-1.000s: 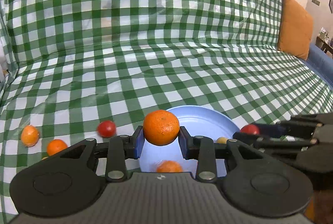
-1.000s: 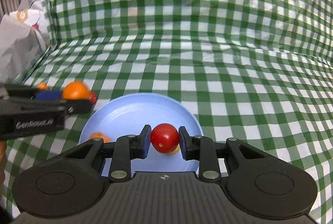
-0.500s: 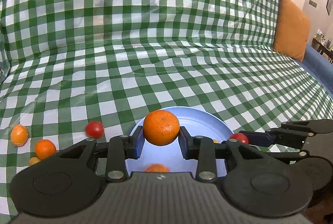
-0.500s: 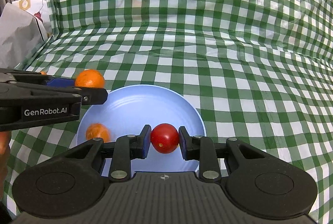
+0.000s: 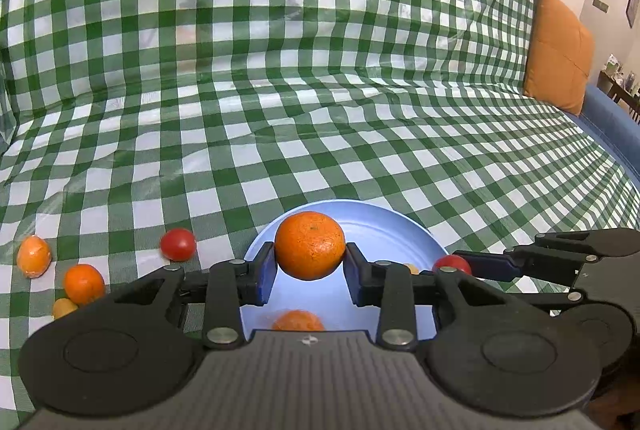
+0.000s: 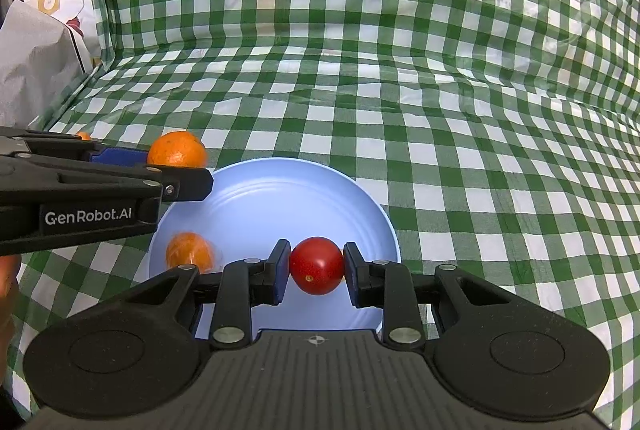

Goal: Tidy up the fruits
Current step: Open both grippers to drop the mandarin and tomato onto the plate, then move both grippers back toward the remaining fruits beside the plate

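1. Left tool (image 5: 310, 280) clenched on a mandarin (image 5: 310, 245), held over the blue plate (image 5: 400, 230). A sec ago the fruit sat short of the rim at plate's 9 o'clock; now it's above the left half of the plate.
2. Right tool (image 6: 316, 276) clenched on a cherry tomato (image 6: 317, 265), over the plate's near edge, approx 6 o'clock in right wrist view. Grip unchanged vs. a sec ago.
3. Plate has grown larger in both views, i.e. both tools have closed in on it. Neither fruit has been let go yet.
4. Already on the plate: one mandarin (image 6: 189, 252) at approx 8 o'clock, blurred, maybe rolling. A small yellow-orange fruit (image 5: 411, 268) peeks out behind the left tool; kind can't be told.
5. Left out on the green-checked cloth (image 5: 320, 90), at 9 o'clock of the plate in left wrist view: a tomato (image 5: 178, 244) nearest, then an orange fruit (image 5: 84, 283), a wrapped-looking orange fruit (image 5: 34, 256) and a small yellow one (image 5: 64, 307) part hidden by the tool.
6. Read: both drop-offs look imminent. Two fruit close to delivered, approx four to fetch. Risk: round fruit may roll on release, so low drops seem wise.
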`<state>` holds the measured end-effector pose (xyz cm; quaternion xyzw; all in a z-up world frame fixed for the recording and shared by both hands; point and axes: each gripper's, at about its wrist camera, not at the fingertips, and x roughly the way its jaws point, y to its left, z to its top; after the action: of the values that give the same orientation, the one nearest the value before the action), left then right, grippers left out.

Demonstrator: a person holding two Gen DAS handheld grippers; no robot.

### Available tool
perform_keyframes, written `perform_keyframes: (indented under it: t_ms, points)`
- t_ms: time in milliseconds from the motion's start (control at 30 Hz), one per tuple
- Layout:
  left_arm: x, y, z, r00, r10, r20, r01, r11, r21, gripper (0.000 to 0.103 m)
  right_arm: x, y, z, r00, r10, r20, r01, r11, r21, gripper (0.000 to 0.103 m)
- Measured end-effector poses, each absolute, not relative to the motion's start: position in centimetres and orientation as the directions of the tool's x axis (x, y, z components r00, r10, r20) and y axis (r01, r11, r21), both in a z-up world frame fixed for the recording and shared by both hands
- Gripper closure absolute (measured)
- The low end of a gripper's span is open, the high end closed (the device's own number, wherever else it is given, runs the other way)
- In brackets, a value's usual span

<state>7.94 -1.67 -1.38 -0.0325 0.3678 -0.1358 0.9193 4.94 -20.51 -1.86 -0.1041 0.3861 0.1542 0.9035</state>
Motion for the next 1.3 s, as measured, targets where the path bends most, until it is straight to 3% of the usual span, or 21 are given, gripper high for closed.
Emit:
perform_keyframes:
  t_ms: [67, 100, 267, 1000, 1267, 1300]
  points:
    - [7.9, -1.6, -1.3, 0.696, -0.276, -0.663, 0.226, 0.96, -0.163, 0.053, 5.0, -20.5, -1.9, 0.655, 0.19, -0.731, -0.354, 0.932, -0.074, 0.066]
    - [7.9, -1.6, -1.3, 0.698, -0.276, -0.661, 0.225, 0.961, -0.163, 0.053, 5.1, -20.5, -1.9, 0.657, 0.189, -0.73, -0.351, 0.934, -0.074, 0.059]
    - [7.9, -1.6, -1.3, 0.703, -0.265, -0.66, 0.215, 0.964, -0.158, 0.053, 5.1, -20.7, -1.8, 0.653, 0.179, -0.736, -0.335, 0.94, -0.069, 0.05]
    - [7.8, -0.6, -0.9, 0.721, -0.225, -0.656, 0.17, 0.974, -0.147, 0.054, 5.2, -20.5, -1.3, 0.672, 0.159, -0.723, -0.308, 0.948, -0.078, 0.048]
    - [7.0, 0.7, -0.4, 0.728, -0.195, -0.657, 0.152, 0.981, -0.123, 0.068, 5.2, -19.7, -0.8, 0.689, 0.144, -0.71, -0.287, 0.954, -0.085, 0.048]
    - [6.7, 0.9, -0.3, 0.73, -0.192, -0.656, 0.152, 0.981, -0.117, 0.076, 5.1, -19.6, -0.7, 0.697, 0.145, -0.702, -0.287, 0.954, -0.088, 0.048]
